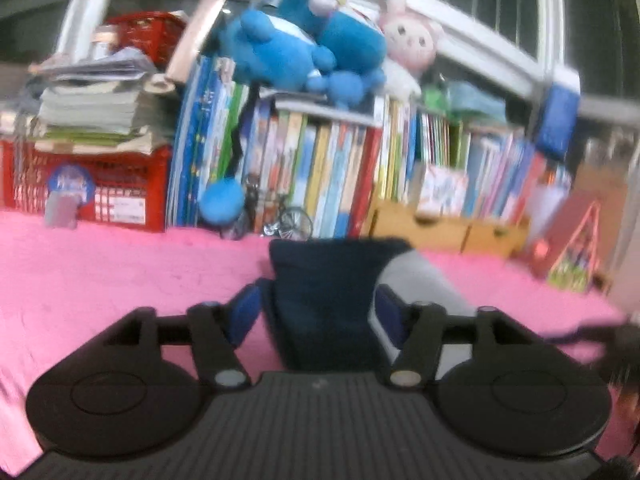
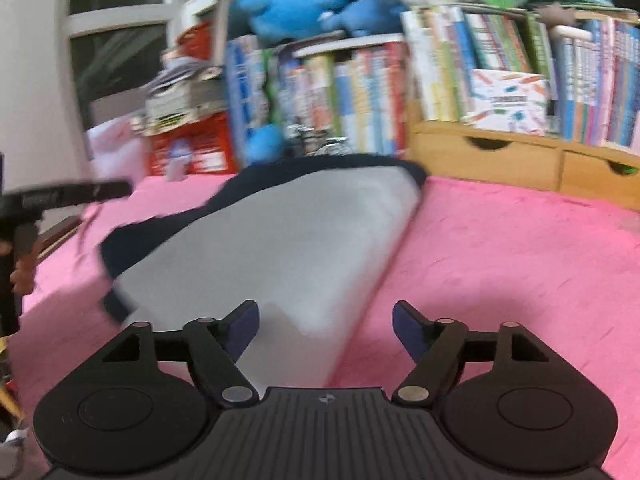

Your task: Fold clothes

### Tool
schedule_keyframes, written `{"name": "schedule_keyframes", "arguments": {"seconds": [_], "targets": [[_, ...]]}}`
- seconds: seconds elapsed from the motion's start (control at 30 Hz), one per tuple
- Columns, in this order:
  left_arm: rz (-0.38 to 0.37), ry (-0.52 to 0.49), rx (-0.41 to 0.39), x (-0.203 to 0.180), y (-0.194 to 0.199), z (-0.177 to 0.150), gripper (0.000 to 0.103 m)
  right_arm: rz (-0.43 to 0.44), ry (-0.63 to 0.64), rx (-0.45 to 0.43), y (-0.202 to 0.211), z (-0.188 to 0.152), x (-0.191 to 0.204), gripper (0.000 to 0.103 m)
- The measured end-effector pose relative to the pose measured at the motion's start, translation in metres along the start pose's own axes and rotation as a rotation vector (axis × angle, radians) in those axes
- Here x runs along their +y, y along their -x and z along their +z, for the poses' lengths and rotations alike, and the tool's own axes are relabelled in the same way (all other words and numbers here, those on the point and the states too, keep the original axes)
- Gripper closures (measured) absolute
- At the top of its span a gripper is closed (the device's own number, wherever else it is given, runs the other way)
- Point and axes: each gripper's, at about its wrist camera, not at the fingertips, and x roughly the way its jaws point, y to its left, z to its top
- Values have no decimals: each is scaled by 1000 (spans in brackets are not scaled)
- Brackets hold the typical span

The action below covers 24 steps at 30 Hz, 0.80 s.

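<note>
A folded garment, navy [image 1: 324, 280] with a grey part [image 1: 420, 276], lies on the pink blanket [image 1: 120, 272]. My left gripper [image 1: 316, 312] is open, its blue pads [image 1: 244, 312] standing either side of the navy end without pressing on it. In the right wrist view the same garment [image 2: 280, 232] shows as a broad grey panel with a navy edge at its far and left sides. My right gripper [image 2: 326, 328] is open over the garment's near corner, with pink blanket [image 2: 500, 260] under its right finger. The left gripper [image 2: 60, 196] shows blurred at the left edge.
Rows of upright books [image 1: 320, 168] with blue plush toys [image 1: 304, 48] on top stand along the blanket's far edge. A red crate [image 1: 92, 188] carrying stacked papers is at the far left. Wooden drawers [image 2: 520, 160] sit at the far right.
</note>
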Motion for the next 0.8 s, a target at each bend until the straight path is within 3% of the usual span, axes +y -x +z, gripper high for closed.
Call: {"name": "schedule_keyframes", "arguments": {"seconds": [0.13, 0.27, 0.4, 0.47, 0.5, 0.57, 0.63, 0.7, 0.8], "targets": [[23, 113, 101, -1, -18, -22, 38, -5, 17, -1, 10, -20, 29, 24], [21, 201, 196, 7, -19, -49, 57, -90, 75, 15, 11, -32, 48, 20], [16, 220, 169, 8, -4, -51, 63, -166, 117, 14, 9, -36, 57, 20], [-3, 238, 133, 8, 0, -44, 60, -187, 127, 7, 8, -35, 58, 20], [-16, 251, 128, 9, -2, -41, 52, -199, 143, 3, 7, -36, 61, 20], [-34, 283, 153, 11, -12, -37, 47, -224, 176, -6, 7, -37, 67, 20], [-33, 299, 197, 13, -23, -38, 77, -245, 227, -23, 6, -38, 77, 19], [-63, 296, 187, 15, -19, -39, 84, -262, 291, -56, 4, -38, 94, 19], [-96, 298, 169, 19, -8, -40, 87, -242, 388, -106, -3, -35, 124, 17]]}}
